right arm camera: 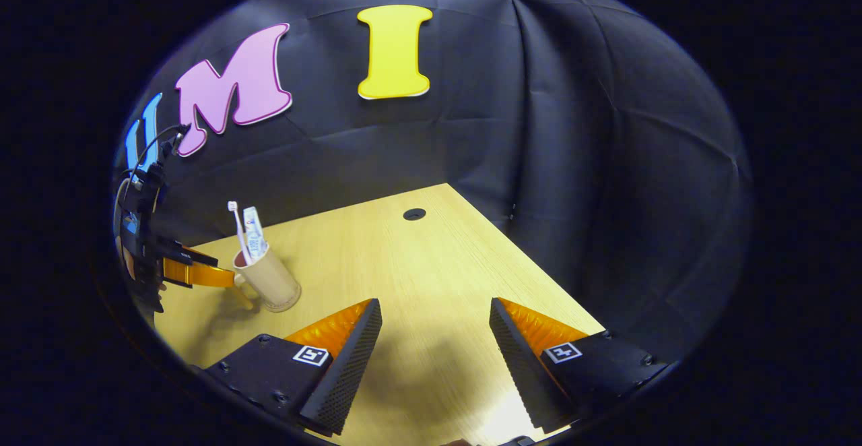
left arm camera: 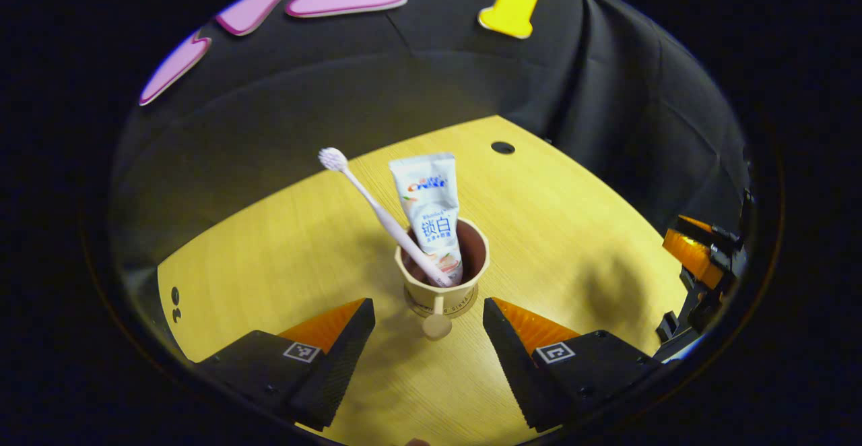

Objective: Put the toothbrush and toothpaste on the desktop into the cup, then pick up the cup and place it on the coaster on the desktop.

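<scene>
Wooden desktop [right arm camera: 431,277] bears cup [left arm camera: 441,277]; black cloth wall [right arm camera: 606,163].

- I see a brand logo and large printed characters on the toothpaste tube [left arm camera: 431,213]; I leave the label unread.
- Fine lettering runs round the coaster [left arm camera: 462,303] rim, too small for me to read.
- A square coded tag [left arm camera: 301,352] sits on each finger of the left gripper [left arm camera: 427,306].
- The right gripper [right arm camera: 436,311] carries the same tags.

A beige cup [left arm camera: 441,277] with maroon inside holds a pale pink toothbrush [left arm camera: 377,210] and white toothpaste [left arm camera: 431,207] on yellow wood-grain desktop [left arm camera: 269,257].
</scene>
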`<state>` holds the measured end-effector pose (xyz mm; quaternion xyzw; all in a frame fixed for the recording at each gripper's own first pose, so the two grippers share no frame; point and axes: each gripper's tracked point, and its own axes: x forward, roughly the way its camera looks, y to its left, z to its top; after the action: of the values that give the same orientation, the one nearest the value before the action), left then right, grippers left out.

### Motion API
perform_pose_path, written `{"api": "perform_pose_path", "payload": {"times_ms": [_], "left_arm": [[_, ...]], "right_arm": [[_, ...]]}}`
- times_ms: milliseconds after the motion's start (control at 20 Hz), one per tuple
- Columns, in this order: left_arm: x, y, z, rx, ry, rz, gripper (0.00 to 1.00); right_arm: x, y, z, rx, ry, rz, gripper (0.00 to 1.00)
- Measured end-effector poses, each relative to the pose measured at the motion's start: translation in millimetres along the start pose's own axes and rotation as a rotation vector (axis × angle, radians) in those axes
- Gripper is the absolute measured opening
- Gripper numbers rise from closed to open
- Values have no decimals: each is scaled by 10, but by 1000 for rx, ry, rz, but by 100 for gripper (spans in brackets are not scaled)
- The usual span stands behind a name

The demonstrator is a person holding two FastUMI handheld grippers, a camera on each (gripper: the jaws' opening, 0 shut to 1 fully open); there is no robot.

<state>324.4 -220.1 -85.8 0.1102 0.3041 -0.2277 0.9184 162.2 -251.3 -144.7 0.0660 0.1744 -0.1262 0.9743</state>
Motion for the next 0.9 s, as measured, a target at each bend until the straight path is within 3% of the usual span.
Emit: {"api": "perform_pose_path", "payload": {"times_ms": [200,550,700,900], "left_arm": [[-1102,231,60,-95,-236,126,100],[-2634,376,-540,-228,-469,315,100],[-3025,320,-903,-306,-565,344,99],[-3445,233,-1327,-329,-637,379,97]], "right_arm": [[-507,357,330,-26,-72,52,99],[-1497,973,637,-76,-174,152,98],[-1892,1197,614,-86,-206,194,99],[-2341,1414,398,-112,-213,235,99]]}}
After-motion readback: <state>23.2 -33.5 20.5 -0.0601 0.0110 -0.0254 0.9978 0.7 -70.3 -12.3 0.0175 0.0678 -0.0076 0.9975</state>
